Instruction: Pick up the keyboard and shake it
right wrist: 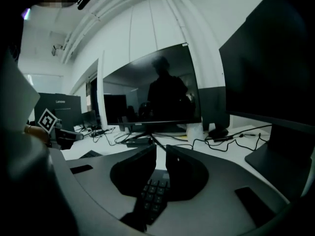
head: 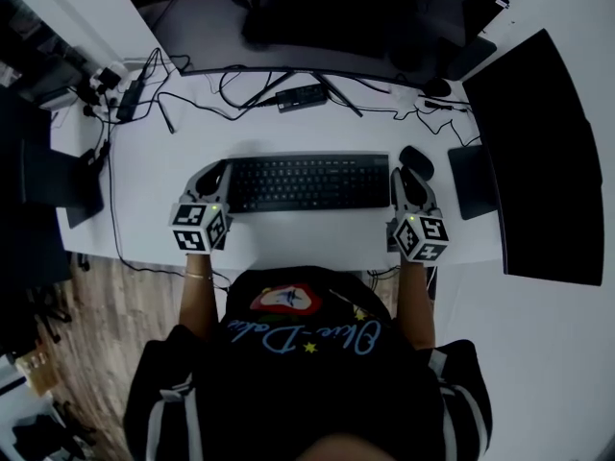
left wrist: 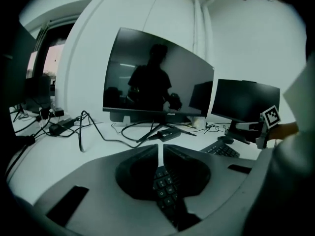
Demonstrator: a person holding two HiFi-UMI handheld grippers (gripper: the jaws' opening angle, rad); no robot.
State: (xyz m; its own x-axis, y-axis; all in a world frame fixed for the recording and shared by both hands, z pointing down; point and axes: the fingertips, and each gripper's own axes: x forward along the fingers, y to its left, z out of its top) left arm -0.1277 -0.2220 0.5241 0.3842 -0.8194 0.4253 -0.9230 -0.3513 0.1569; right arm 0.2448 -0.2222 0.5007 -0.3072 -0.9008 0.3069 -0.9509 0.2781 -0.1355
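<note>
White desk (head: pixel 288 241), monitor (head: pixel 317 17) behind keyboard (head: pixel 307 182)

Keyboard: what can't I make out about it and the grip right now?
Head view: the ends of the keyboard are covered by the left gripper and right gripper.
Head view: whether it is off the desk cannot be told; the steep downward look shows no gap.
Both gripper views: only a strip of it shows between the jaws; the gripper bodies hide the rest.
Its lettering: too small and dark in every view.
</note>
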